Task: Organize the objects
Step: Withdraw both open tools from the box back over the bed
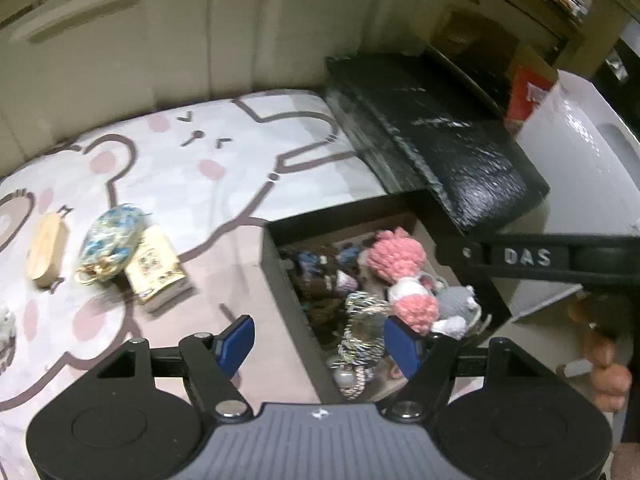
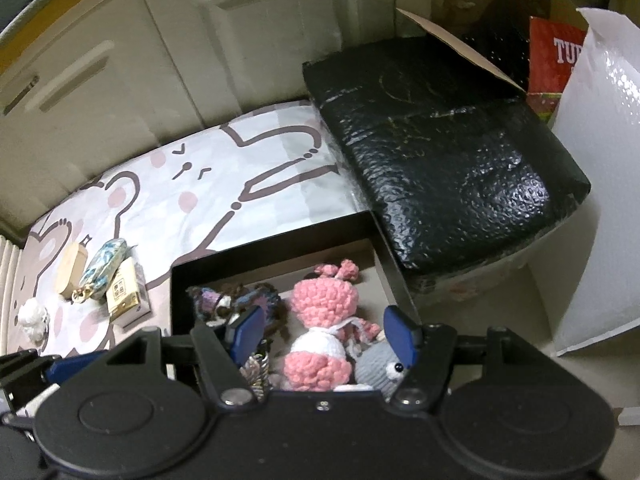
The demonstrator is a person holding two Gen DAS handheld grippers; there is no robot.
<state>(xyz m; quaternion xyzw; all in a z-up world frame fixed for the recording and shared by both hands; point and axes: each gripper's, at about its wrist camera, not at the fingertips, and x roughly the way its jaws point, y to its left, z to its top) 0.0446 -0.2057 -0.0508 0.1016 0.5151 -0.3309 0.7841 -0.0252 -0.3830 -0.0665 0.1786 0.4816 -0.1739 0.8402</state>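
Hovering over the black box [image 2: 276, 256], both tools wide, empty: pink crochet doll [image 2: 320, 332] below.

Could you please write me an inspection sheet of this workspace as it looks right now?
Surface: bear-print sheet, pink and white, partly covered.
Job's things: open black box holds a pink crochet doll, a grey crochet toy and dark yarn pieces. On the sheet lie a wooden piece, a blue patterned pouch, a small carton and a white fluffy toy.
Clutter: black textured lid behind the box; white padded envelope; red package.
Grippers: left claw open, empty, over the box edge; right claw open above the doll, not pressing it.
Cables: nothing seen.
Surroundings: cream cabinet doors.
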